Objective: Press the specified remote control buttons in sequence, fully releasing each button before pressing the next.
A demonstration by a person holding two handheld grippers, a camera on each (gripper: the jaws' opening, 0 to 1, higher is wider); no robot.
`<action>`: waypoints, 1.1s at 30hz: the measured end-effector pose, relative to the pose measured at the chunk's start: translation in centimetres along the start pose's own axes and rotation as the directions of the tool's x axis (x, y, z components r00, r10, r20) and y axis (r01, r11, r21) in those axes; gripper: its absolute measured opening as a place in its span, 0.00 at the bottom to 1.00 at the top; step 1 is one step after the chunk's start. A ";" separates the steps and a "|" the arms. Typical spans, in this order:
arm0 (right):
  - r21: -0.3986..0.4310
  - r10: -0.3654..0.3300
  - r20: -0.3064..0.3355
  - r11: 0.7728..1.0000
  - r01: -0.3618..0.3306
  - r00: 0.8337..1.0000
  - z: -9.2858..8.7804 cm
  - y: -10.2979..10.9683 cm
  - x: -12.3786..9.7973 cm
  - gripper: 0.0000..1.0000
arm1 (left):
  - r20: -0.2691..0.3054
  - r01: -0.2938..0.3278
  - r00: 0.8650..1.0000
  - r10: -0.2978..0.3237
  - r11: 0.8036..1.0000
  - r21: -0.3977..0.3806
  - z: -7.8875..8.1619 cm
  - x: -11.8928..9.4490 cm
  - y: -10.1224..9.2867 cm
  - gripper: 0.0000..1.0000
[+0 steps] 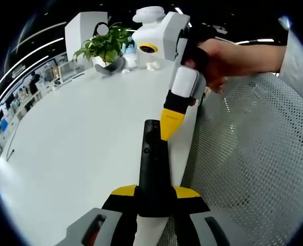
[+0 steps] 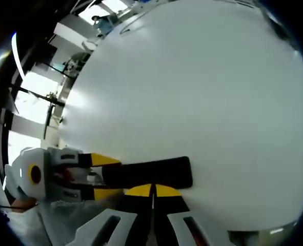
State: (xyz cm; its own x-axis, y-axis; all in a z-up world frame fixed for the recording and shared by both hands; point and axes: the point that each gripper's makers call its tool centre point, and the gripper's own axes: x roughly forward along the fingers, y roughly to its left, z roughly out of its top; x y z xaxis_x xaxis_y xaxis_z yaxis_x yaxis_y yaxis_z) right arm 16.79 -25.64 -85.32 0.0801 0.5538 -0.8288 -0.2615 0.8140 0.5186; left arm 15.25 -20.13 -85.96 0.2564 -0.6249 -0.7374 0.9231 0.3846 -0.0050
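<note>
- Your left hand-held gripper (image 1: 152,197) is clamped on the near end of the black remote control (image 1: 152,169), its yellow-tipped jaws pressed against both long sides.
- The remote control points away from you over the white table (image 1: 79,143), just beside the table's right edge, where a perforated grey surface (image 1: 248,154) begins.
- Your right hand-held gripper (image 1: 170,123) comes in from the far right, its jaws drawn together into one yellow tip that sits at the remote control's far end; whether the tip touches the buttons you cannot tell.
- A hand (image 1: 228,59) grips that tool from the right.
- At the far edge of the table stand a potted green plant (image 1: 104,45) and a few small items.
- In the right gripper view, the right hand-held gripper (image 2: 152,190) shows its jaws closed together just at the long side of the remote control (image 2: 151,173), which lies across the view on the table (image 2: 192,92).
- There the left hand-held gripper (image 2: 97,177) holds the remote control from the left.
</note>
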 end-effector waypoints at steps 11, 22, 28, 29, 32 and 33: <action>-0.019 -0.002 0.065 1.000 0.004 0.998 1.0 0.0 -0.2 0.00 | 0.001 0.000 1.000 0.000 1.000 0.001 0.0 0.0 -0.1 0.25; -0.053 -0.012 0.087 0.998 0.017 0.996 1.5 0.2 0.1 0.00 | 0.002 0.000 1.000 0.000 1.000 0.001 0.0 0.0 -0.1 0.25; -0.064 -0.012 0.089 0.998 0.018 0.996 1.5 0.3 0.2 0.00 | 0.003 0.000 1.000 0.000 1.000 0.000 0.0 0.0 -0.1 0.25; -0.062 -0.011 0.089 0.998 0.017 0.996 1.5 0.3 0.2 0.00 | 0.004 0.000 1.000 0.000 1.000 0.000 0.0 0.0 -0.1 0.25; -0.065 -0.014 0.095 0.998 0.021 0.995 1.5 0.3 0.2 0.00 | 0.005 -0.001 1.000 0.001 1.000 -0.001 0.0 0.0 -0.1 0.25; -0.069 -0.016 0.096 0.997 0.022 0.995 1.5 0.3 0.2 0.00 | 0.004 -0.001 1.000 0.001 1.000 0.000 0.1 0.0 -0.1 0.25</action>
State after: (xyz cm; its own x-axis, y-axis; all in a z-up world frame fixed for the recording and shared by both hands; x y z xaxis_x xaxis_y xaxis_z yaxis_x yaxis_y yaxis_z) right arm 18.19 -25.02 -85.00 0.1764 0.5552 -0.8128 -0.3250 0.8123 0.4843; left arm 15.14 -20.19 -85.89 0.2583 -0.6276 -0.7345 0.9228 0.3851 -0.0046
